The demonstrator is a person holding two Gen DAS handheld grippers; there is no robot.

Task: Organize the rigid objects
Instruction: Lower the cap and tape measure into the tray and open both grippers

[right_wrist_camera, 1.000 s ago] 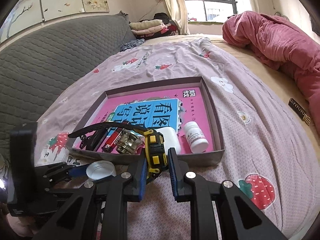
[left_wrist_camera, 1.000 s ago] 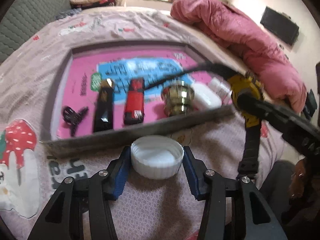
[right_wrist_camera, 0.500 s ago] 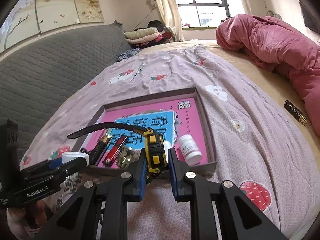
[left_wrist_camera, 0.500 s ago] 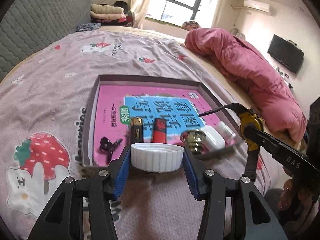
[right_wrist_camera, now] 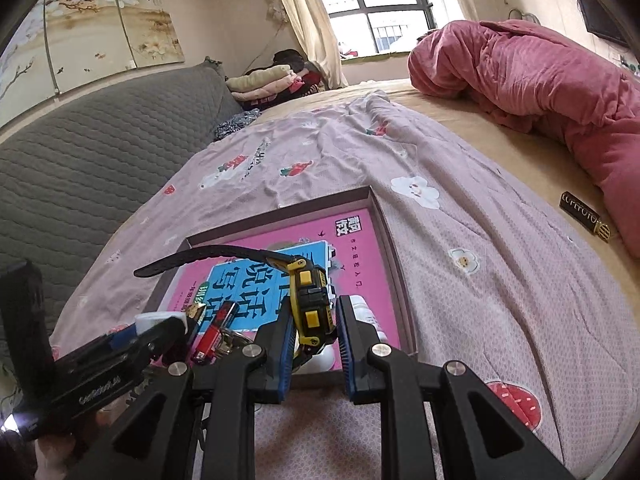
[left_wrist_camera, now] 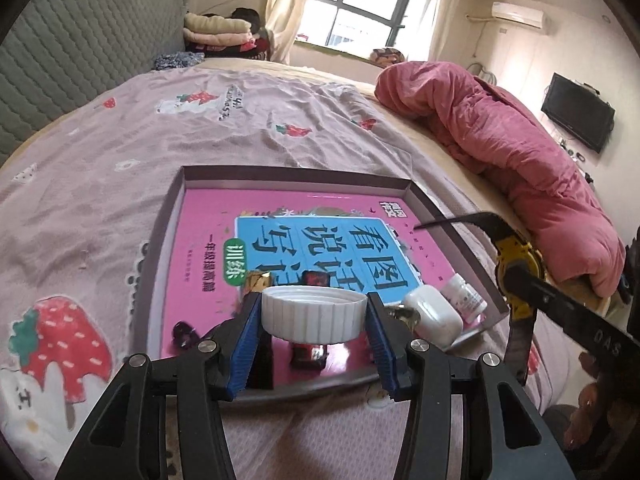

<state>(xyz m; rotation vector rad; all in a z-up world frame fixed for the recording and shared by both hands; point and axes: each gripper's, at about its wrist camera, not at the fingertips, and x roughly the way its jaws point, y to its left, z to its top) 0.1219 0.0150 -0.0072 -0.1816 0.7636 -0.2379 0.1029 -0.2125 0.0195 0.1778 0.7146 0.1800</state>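
White plastic fills our left wrist view: the left claw [left_wrist_camera: 314, 320] grips a ribbed white cap [left_wrist_camera: 314, 314] between its blue pads, held above the near edge of the tray [left_wrist_camera: 160, 256] on the bed. A white case [left_wrist_camera: 432, 314] and a small white bottle [left_wrist_camera: 464, 298] lie at the tray's near right corner.

From the right wrist view, our right claw [right_wrist_camera: 314, 338] clamps a yellow-and-black watch [right_wrist_camera: 310, 300], its strap arching left over the tray [right_wrist_camera: 394, 276]. A red lighter [right_wrist_camera: 212, 338] lies inside.

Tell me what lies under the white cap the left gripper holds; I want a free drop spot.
Under the white cap lies the tray, with a red lighter showing below it. The cap covers the rest.
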